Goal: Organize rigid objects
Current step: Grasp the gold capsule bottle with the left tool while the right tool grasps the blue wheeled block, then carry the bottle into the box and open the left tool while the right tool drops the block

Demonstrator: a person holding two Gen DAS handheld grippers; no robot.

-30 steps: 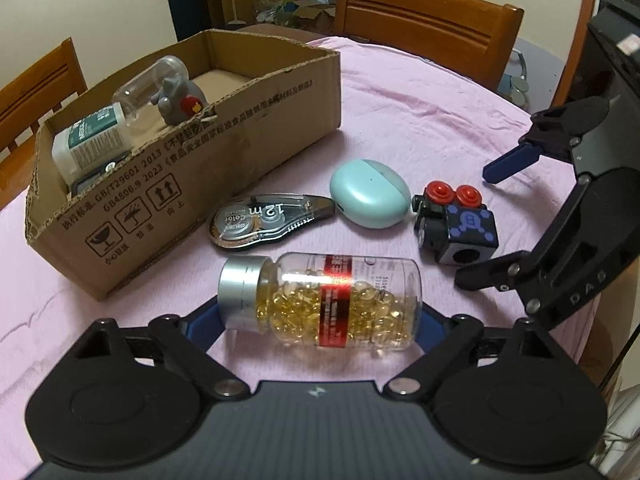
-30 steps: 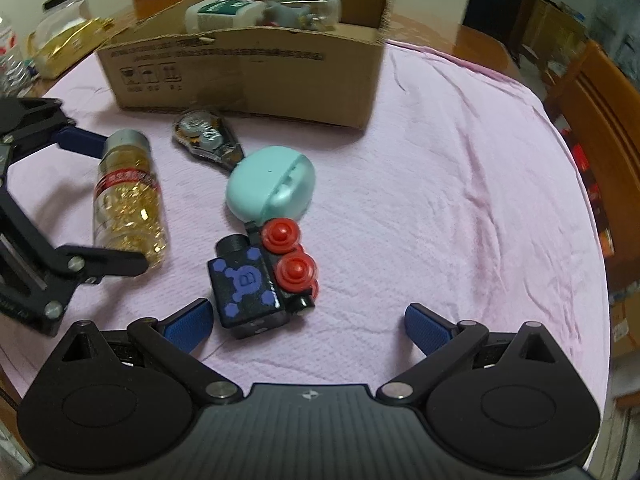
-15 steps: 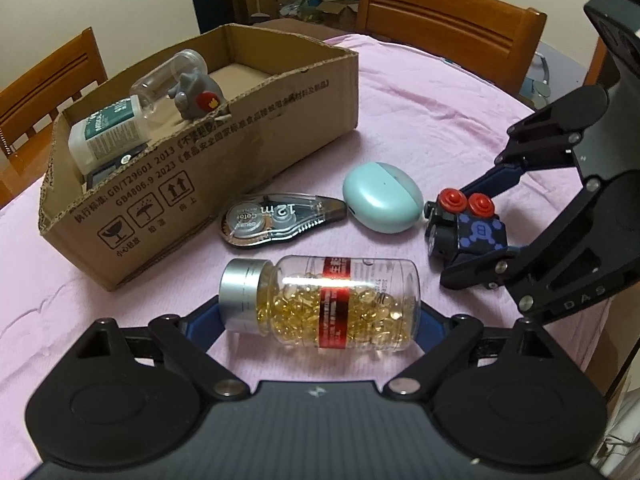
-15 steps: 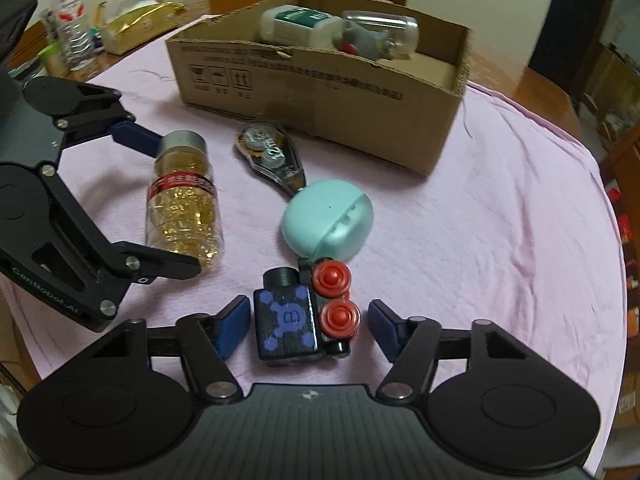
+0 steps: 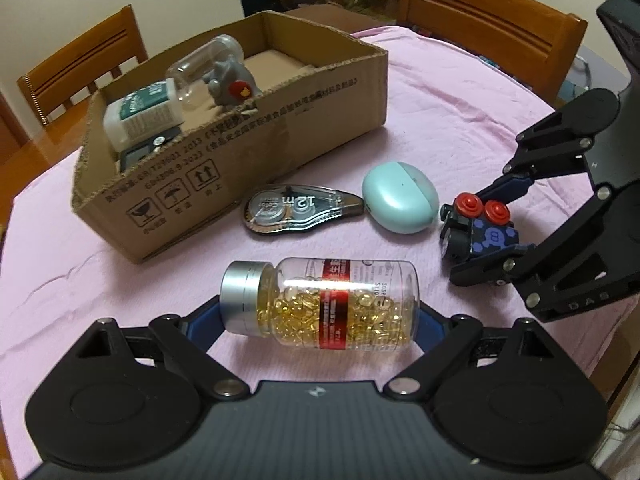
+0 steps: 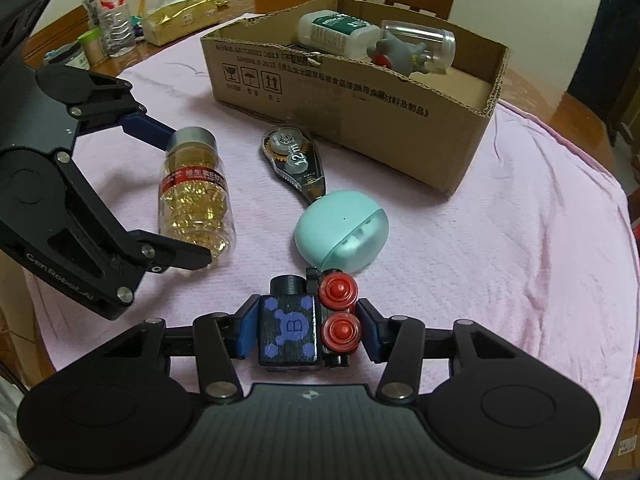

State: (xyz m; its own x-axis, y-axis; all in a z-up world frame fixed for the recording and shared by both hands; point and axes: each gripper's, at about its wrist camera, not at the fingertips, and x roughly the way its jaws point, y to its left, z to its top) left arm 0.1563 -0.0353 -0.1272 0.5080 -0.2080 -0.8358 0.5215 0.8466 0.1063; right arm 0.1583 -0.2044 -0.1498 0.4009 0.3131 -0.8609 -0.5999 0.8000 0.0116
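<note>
blue pads of the right gripper (image 6: 306,334) press against both sides of a black toy block (image 6: 292,330) with purple hexagon marks and two red knobs; the jaws are drawn in narrow and have it clamped, the block sitting on the pink tablecloth (image 6: 500,248). the left gripper (image 5: 320,320) is spread much wider, its blue pads bracketing a clear capsule bottle (image 5: 320,304) that lies on its side, silver cap toward the left pad and base toward the right one. the pads sit at the bottle's two ends, but whether they press on it cannot be told.

just beyond the toy block lies a mint green oval case (image 6: 342,230), close to the block. a correction tape dispenser (image 6: 294,158) marked 12m lies next, its narrow tip reaching the case. behind these stands an open cardboard box (image 6: 360,112) with printed symbols on its side. inside it lie a white bottle with a green label (image 6: 338,32), a clear plastic tube (image 6: 420,42) and a small grey figure (image 6: 394,52) resting against the tube. wooden chairs (image 5: 488,24) stand past the table.
</note>
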